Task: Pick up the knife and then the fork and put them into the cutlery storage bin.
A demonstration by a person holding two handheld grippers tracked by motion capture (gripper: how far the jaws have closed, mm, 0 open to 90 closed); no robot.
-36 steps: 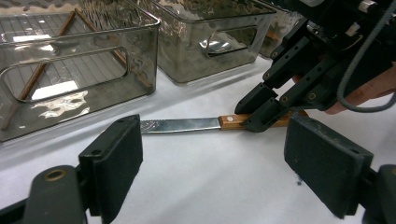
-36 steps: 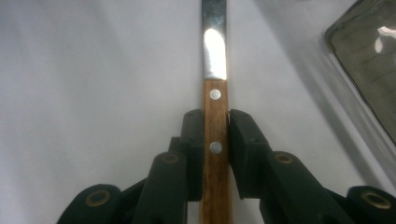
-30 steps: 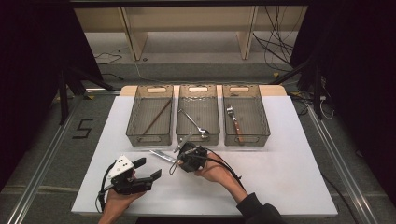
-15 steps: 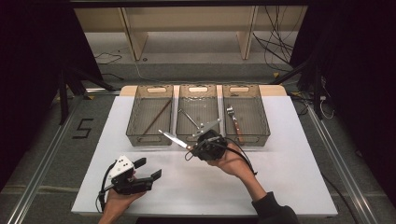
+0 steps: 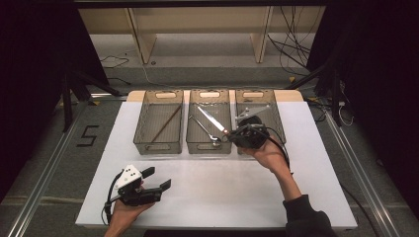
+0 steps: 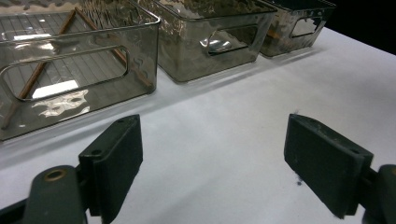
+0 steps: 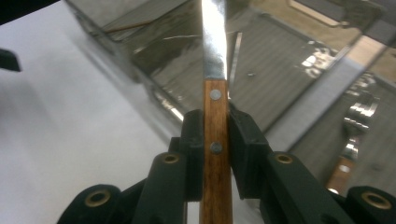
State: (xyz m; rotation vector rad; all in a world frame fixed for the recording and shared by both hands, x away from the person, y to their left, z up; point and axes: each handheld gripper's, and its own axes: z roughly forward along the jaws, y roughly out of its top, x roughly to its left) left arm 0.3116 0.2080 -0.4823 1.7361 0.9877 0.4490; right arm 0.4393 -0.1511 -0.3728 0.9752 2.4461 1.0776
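Polished steel knife blade [image 7: 214, 37] on a riveted wooden handle [image 7: 215, 154]; smoky glossy plastic bins [image 5: 159, 128]; matt white tabletop [image 5: 222, 187].

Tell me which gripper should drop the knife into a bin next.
Right. The right gripper is clamped on the knife by its wooden handle, with the blade over the middle bin. The left gripper sits open near the table's front edge, holding nothing.

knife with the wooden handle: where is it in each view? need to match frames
High view: the knife is right of centre, blade slanting up-left over the middle bin, handle in the right gripper.
Left gripper view: I can't make it out here.
Right gripper view: the knife is at centre, clamped between the jaws, blade pointing up.
Shared landmark: the middle bin.
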